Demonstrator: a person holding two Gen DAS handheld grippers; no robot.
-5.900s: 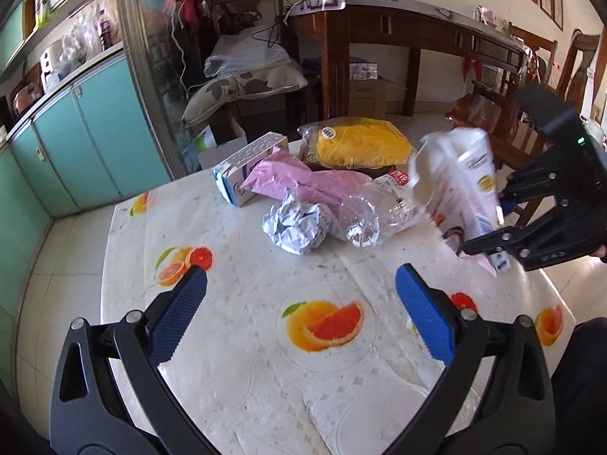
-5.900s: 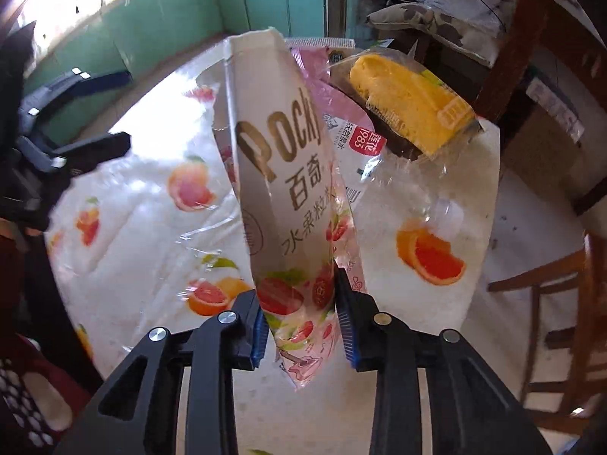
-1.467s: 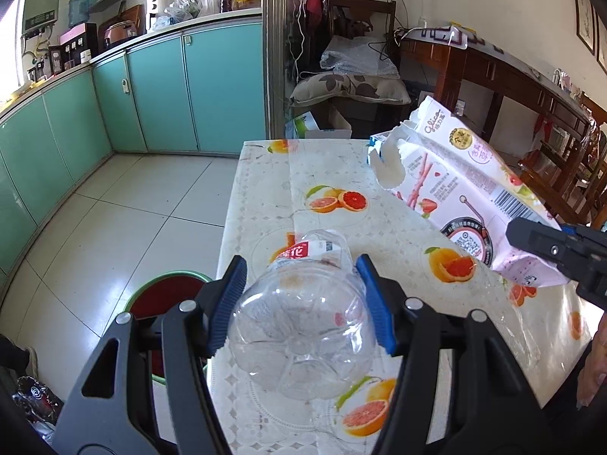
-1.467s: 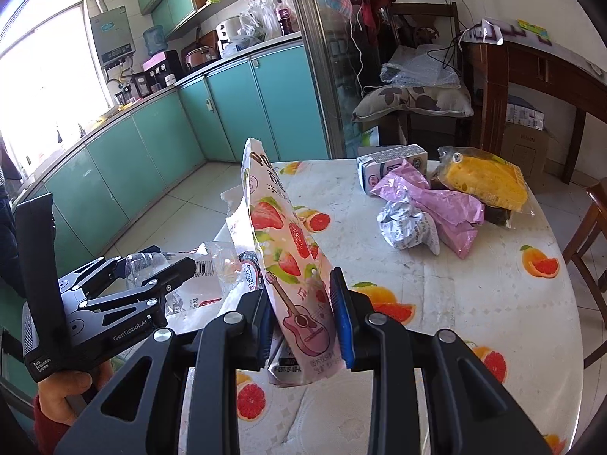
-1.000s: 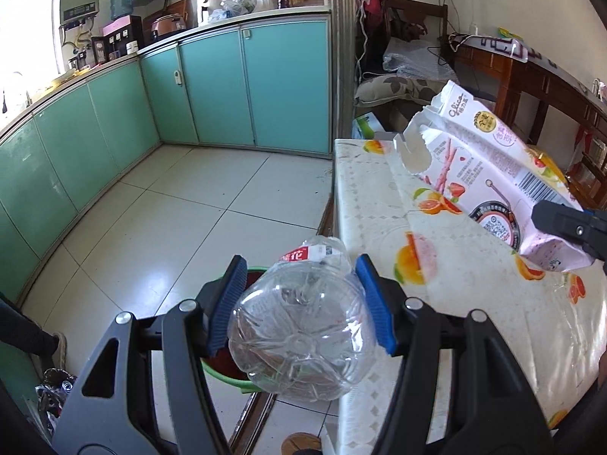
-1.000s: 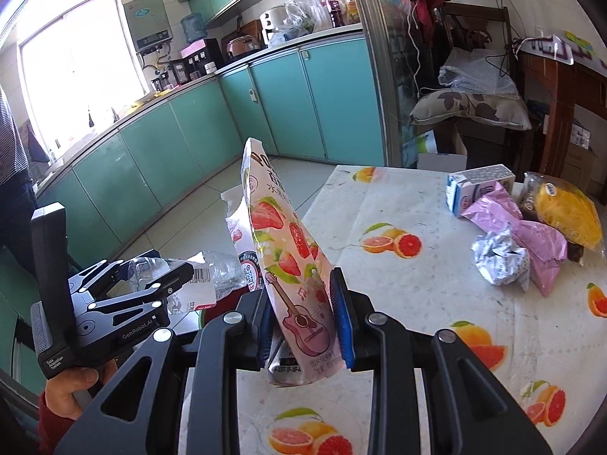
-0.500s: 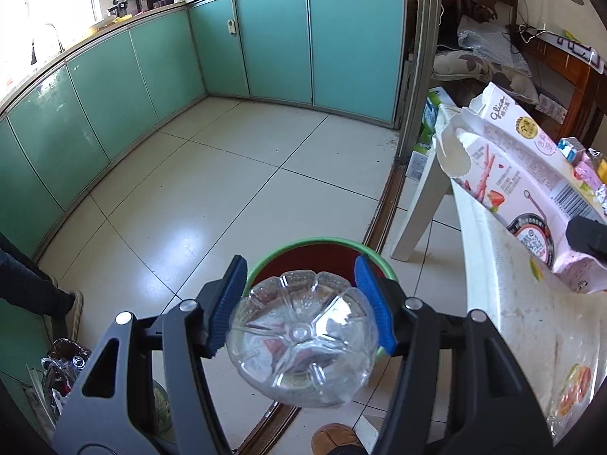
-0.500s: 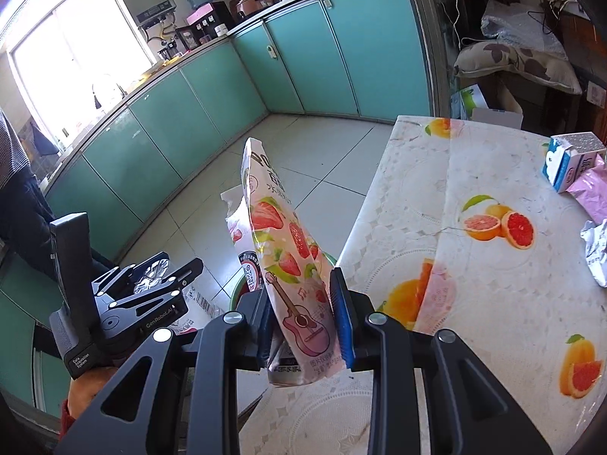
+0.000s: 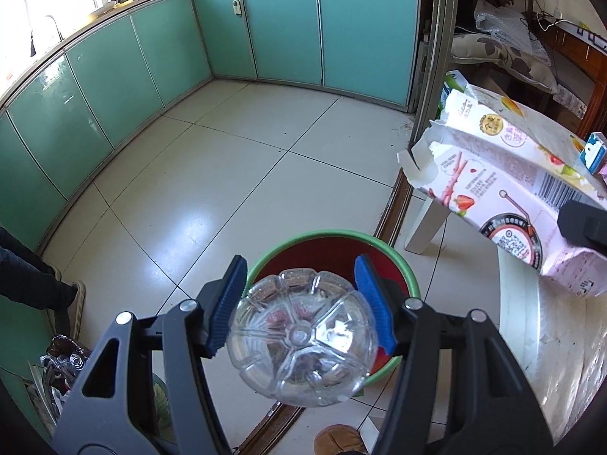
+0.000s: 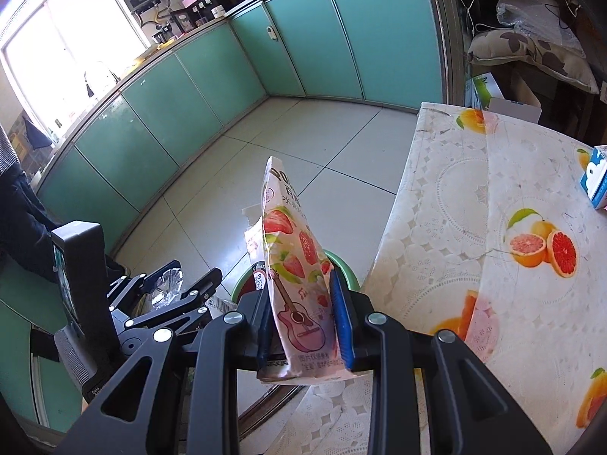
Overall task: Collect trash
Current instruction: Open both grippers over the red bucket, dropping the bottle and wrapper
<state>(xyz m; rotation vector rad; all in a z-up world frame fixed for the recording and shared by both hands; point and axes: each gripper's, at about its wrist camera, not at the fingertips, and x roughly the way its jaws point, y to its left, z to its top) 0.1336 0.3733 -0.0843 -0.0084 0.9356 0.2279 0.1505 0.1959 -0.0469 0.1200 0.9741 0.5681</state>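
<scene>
Right now the clear plastic bottle (image 9: 301, 341) sits clamped between the blue pads (image 9: 227, 307) of the left claw (image 9: 299, 311), its ribbed base turned toward the camera, held in the air directly over the bin (image 9: 408, 278). That bin has a green rim and a red inside, and it stands on the pale tiled floor (image 9: 212, 174) just beside the white leg of the surface (image 10: 474, 204).

Over on the right, the right claw (image 10: 303, 314) is closed tight on the snack box (image 10: 294, 276), a pink-and-white carton printed with strawberries and a guitar. It is gripped near its bottom end, the torn-open top pointing up and away. From the left wrist view the same box hangs near the edge of the surface, to the right of the bin and higher than it. From the right wrist view the green rim peeks out just behind the box.

Farther right, the surface wears a lacy cloth printed with oranges, and a small blue-and-white carton (image 10: 595, 182) rests at its far right edge. Teal cabinets (image 9: 265, 26) curve round the far wall, and someone's dark trouser leg and shoe (image 9: 74, 297) show at the left.
</scene>
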